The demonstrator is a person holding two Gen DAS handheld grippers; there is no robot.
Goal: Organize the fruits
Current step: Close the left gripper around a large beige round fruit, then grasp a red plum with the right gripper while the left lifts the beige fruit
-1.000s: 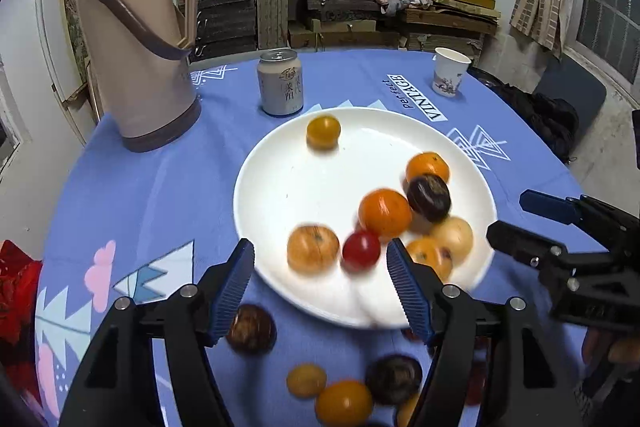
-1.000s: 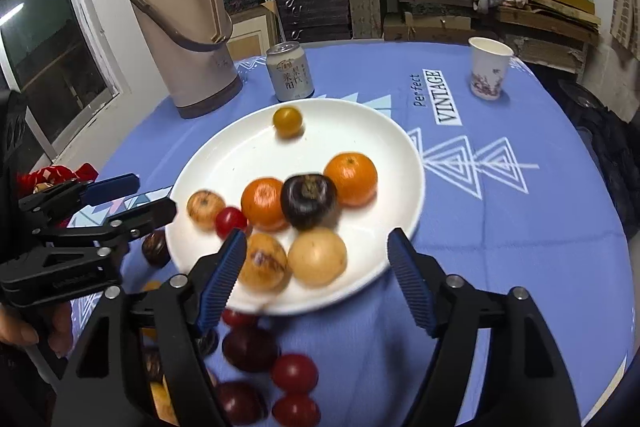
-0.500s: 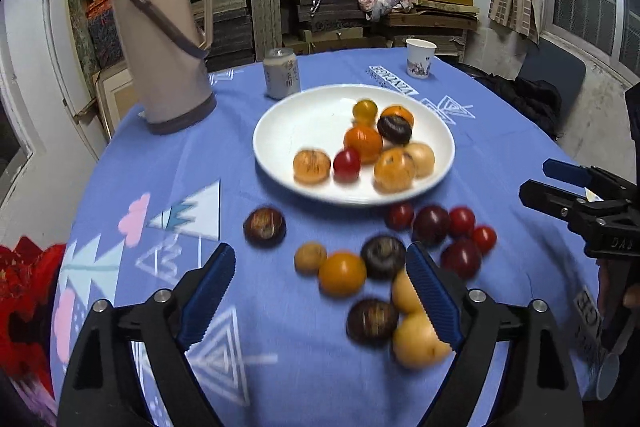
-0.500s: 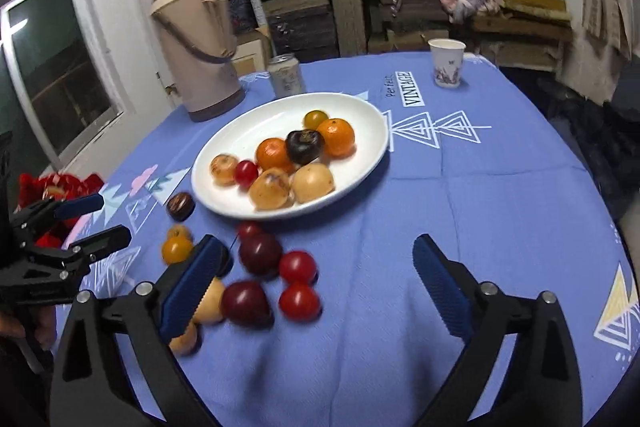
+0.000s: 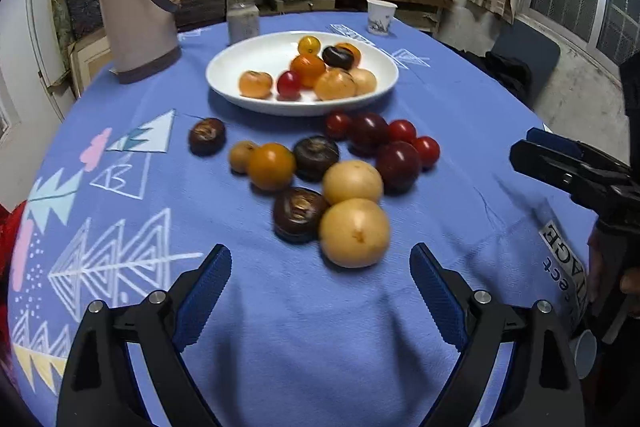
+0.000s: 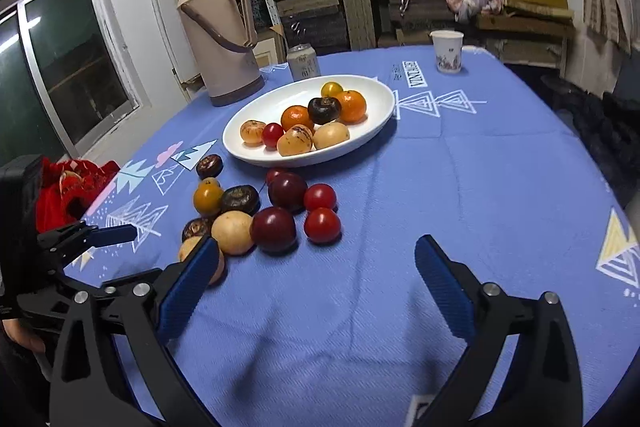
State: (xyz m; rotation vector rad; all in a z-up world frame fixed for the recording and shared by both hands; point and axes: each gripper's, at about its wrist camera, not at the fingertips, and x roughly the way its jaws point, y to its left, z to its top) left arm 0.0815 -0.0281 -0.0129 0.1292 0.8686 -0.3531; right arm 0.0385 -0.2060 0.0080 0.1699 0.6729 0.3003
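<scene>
Left wrist view shows our left gripper (image 5: 320, 279) with its jaws spread wide and nothing between them; they have just been opening, and the blue pads frame bare blue tablecloth (image 5: 460, 131) short of the loose fruit. That loose fruit lies in a cluster on the cloth between us and the white plate (image 5: 240, 91), which sits toward the far side of the table with several fruits already heaped on its right half. Closest to the left gripper is a large pale yellow fruit (image 5: 354, 231), touching a dark brown fruit (image 5: 298, 213) on its left and a second yellow one just behind it. One small dark fruit (image 5: 207, 135) sits apart, toward the left edge of the group. In the right wrist view our right gripper (image 6: 316, 267) is likewise wide open and empty, its jaws also freshly opened, with a dark red plum-like fruit (image 6: 274, 229) and a red tomato (image 6: 322, 225) just ahead of it. A tall beige thermos (image 6: 218, 39), a drink can (image 6: 304, 62) and a paper cup (image 6: 447, 51) stand near the far edge, clear of the work. We judge the wide jaws suit the round fruit: each gripper seems readied to straddle its nearest piece, yellow for the left, red for the right, and carry it to the plate.
</scene>
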